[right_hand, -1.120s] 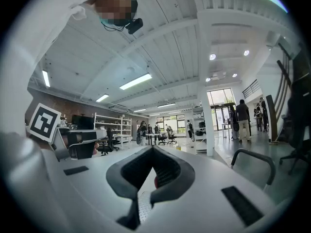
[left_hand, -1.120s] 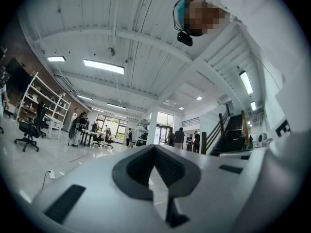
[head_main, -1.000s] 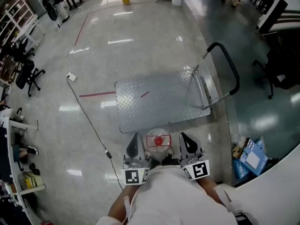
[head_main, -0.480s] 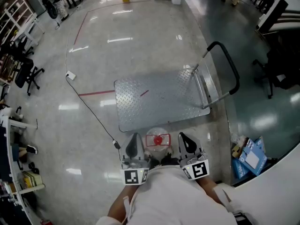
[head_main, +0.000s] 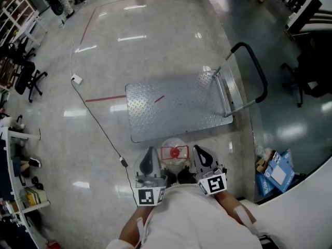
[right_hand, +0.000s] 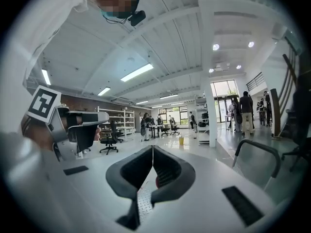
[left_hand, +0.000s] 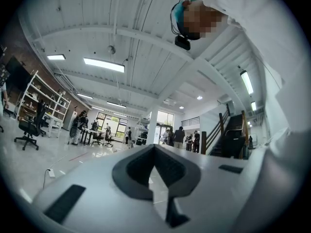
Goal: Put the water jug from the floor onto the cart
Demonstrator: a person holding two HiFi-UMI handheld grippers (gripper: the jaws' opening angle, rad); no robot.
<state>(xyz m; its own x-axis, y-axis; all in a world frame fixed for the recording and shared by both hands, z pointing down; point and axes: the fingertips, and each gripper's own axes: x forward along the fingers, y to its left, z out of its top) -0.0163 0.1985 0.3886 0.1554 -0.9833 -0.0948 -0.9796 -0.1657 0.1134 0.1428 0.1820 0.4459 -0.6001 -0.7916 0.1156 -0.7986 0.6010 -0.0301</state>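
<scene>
Water jug (head_main: 175,153) on floor between left tongs (head_main: 150,158) and right tongs (head_main: 201,157), just before cart (head_main: 176,108); all 2 clenched, empty.

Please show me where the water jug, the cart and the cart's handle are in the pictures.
jug (head_main: 175,152): head view, on its red cap.
cart (head_main: 171,108): head view, on the bare metal deck.
handle (head_main: 258,70): head view, on the black bar.

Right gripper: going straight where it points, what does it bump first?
Probably the cart's near edge, just ahead of the right gripper; the water jug sits beside it, out of line. Depth is unclear.
</scene>
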